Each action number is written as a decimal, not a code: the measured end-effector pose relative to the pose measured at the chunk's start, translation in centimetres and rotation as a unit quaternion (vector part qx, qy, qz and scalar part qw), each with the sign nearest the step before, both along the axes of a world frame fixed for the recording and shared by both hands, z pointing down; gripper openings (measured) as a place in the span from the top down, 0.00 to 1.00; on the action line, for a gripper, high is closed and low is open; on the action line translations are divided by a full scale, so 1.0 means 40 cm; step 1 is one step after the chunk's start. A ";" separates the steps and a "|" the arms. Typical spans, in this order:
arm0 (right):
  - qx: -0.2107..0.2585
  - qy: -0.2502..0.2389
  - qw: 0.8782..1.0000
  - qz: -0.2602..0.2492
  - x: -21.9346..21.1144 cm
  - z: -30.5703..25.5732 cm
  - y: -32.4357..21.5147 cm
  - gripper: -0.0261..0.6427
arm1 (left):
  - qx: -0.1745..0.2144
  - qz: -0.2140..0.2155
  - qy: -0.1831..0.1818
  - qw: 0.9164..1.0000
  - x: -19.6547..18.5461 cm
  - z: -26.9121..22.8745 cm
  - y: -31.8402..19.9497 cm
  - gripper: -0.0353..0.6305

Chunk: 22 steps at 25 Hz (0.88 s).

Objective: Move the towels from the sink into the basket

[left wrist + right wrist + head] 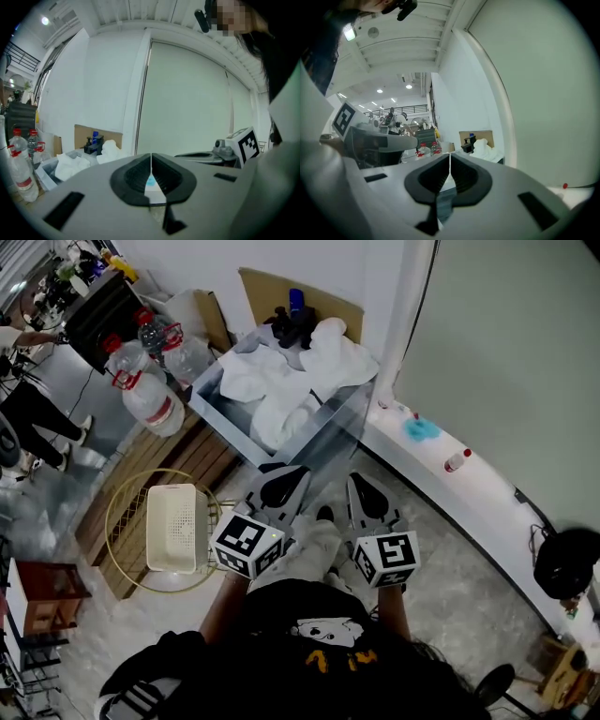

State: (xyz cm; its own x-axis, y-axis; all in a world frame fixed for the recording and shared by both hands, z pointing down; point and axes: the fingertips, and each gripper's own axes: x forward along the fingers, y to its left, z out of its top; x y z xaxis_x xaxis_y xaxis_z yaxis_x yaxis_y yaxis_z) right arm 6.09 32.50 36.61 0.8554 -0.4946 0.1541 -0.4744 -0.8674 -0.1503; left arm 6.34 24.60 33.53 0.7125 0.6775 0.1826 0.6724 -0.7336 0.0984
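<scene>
Towels (272,381) hide most of the sink (223,423) floor.

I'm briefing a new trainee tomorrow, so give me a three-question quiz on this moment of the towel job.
1. True or false: the white towels lie in the sink.
2. Pick one: the white basket on the floor holds A) two towels, B) a bottle, C) nothing that shows.
3. Fill in: the left claw and the right claw are both ____, with nothing between their jaws.

Key: 1 true; 2 C; 3 shut.
</scene>
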 end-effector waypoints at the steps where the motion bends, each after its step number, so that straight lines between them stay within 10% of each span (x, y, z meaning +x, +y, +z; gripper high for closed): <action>1: -0.001 -0.001 1.000 -0.003 0.017 0.003 -0.002 0.95 | -0.001 -0.001 0.001 1.000 0.018 0.004 0.001 0.93; 22: -0.073 -0.047 0.975 -0.205 0.569 0.157 -0.246 0.94 | 0.023 -0.101 -0.025 0.994 0.506 0.113 -0.173 0.93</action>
State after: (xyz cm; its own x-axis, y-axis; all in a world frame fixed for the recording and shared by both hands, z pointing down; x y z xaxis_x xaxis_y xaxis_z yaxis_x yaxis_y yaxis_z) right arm 28.86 22.65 42.90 0.5687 -0.7596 0.3157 -0.7764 -0.6224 -0.0990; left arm 26.59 17.70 38.04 0.8222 0.5121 0.2486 0.5065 -0.8574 0.0911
